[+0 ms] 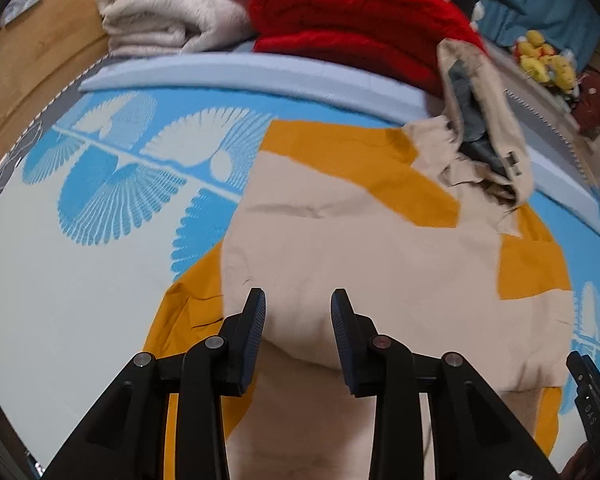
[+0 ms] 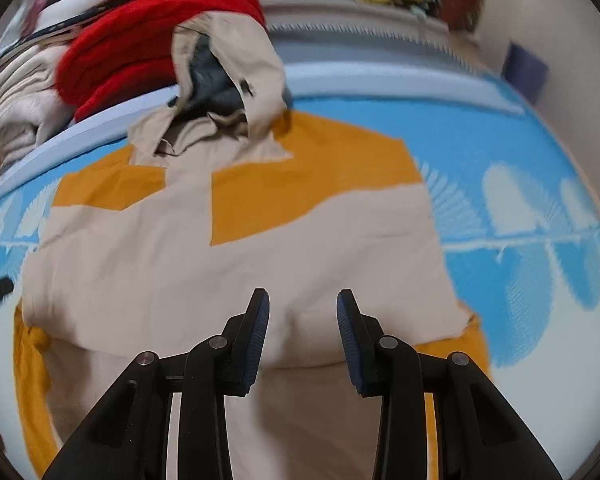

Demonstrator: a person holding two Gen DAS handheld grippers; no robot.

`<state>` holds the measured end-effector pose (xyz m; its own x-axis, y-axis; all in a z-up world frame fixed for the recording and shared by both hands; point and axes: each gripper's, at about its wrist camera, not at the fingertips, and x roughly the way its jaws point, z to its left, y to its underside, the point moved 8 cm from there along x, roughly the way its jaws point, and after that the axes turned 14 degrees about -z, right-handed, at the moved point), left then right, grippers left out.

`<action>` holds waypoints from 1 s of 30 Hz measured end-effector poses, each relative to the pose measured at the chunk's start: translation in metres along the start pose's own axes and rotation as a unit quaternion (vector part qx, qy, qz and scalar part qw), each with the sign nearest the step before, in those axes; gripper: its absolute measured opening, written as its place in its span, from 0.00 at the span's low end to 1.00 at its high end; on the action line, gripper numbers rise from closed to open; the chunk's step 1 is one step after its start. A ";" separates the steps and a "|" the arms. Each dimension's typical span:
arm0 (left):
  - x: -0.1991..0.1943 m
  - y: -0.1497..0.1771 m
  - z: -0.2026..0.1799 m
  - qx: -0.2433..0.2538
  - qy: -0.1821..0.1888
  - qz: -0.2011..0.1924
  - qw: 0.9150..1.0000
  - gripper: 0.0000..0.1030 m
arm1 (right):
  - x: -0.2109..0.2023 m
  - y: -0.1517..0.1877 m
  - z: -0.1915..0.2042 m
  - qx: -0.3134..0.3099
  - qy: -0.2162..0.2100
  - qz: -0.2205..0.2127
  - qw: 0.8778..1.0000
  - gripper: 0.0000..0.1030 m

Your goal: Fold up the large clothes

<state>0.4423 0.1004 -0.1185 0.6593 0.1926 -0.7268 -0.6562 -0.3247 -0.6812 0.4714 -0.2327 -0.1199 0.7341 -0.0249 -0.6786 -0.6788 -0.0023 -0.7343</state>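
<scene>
A large beige and mustard-yellow hooded garment (image 1: 360, 248) lies spread on a blue and white patterned bed cover (image 1: 100, 208). Its hood (image 1: 484, 120) is bunched at the far end. My left gripper (image 1: 298, 300) is open, its jaws apart just above the garment's near beige part. In the right wrist view the same garment (image 2: 220, 272) fills the middle, with the hood (image 2: 228, 80) at the far side. My right gripper (image 2: 303, 300) is open above the near beige part, empty. The right gripper's edge shows in the left wrist view (image 1: 592, 392).
Folded red (image 1: 356, 20) and cream (image 1: 172, 8) blankets are stacked beyond the garment, with yellow plush toys (image 1: 544, 60) at the far right. Wooden floor (image 1: 28, 64) lies off the bed's left edge. The bed cover (image 2: 540, 240) extends right of the garment.
</scene>
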 end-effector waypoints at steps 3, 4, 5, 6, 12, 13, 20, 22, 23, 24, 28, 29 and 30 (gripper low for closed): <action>-0.015 -0.003 -0.020 0.010 0.025 -0.020 0.999 0.36 | -0.020 -0.005 -0.003 -0.020 0.011 -0.020 1.000 0.36; -0.023 -0.001 -0.030 0.019 0.038 -0.031 0.999 0.39 | -0.025 -0.004 -0.006 -0.021 0.012 -0.022 0.999 0.36; -0.027 0.000 -0.035 0.026 0.044 -0.037 0.998 0.44 | -0.024 -0.005 -0.008 -0.019 0.011 -0.022 1.000 0.36; -0.031 0.002 -0.042 0.034 0.051 -0.042 0.997 0.48 | -0.030 -0.004 -0.011 -0.013 0.008 -0.021 1.000 0.36; -0.057 0.000 -0.067 0.074 0.081 -0.080 0.991 0.50 | -0.045 0.007 -0.026 -0.004 0.006 -0.013 1.000 0.36; -0.060 -0.001 -0.070 0.083 0.083 -0.083 0.990 0.50 | -0.047 0.008 -0.029 -0.003 0.006 -0.012 1.000 0.36; -0.056 -0.021 -0.076 0.088 0.088 -0.080 0.989 0.49 | -0.045 0.005 -0.037 0.003 -0.012 0.001 1.000 0.36; -0.043 -0.037 -0.082 0.090 0.080 -0.080 0.990 0.48 | -0.043 0.002 -0.040 0.013 -0.014 0.004 1.000 0.36; -0.032 -0.055 -0.090 0.092 0.075 -0.085 0.989 0.46 | -0.042 0.001 -0.041 0.016 -0.016 0.006 1.000 0.36; -0.026 -0.064 -0.094 0.093 0.076 -0.090 0.989 0.46 | -0.040 0.000 -0.043 0.018 -0.018 0.009 1.000 0.36; 0.028 -0.124 -0.132 0.099 0.098 -0.091 0.986 0.46 | -0.034 -0.003 -0.050 0.029 -0.019 0.013 0.999 0.36; 0.044 -0.135 -0.142 0.097 0.103 -0.084 0.986 0.46 | -0.033 -0.004 -0.052 0.033 -0.022 0.014 0.999 0.35; 0.055 -0.142 -0.147 0.096 0.104 -0.080 0.987 0.46 | -0.031 -0.005 -0.054 0.036 -0.023 0.013 0.999 0.27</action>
<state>0.6257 0.0213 -0.0484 0.8083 0.0262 -0.5881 -0.5815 -0.1203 -0.8046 0.4506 -0.2855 -0.0944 0.7168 0.0216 -0.6969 -0.6965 0.0689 -0.7142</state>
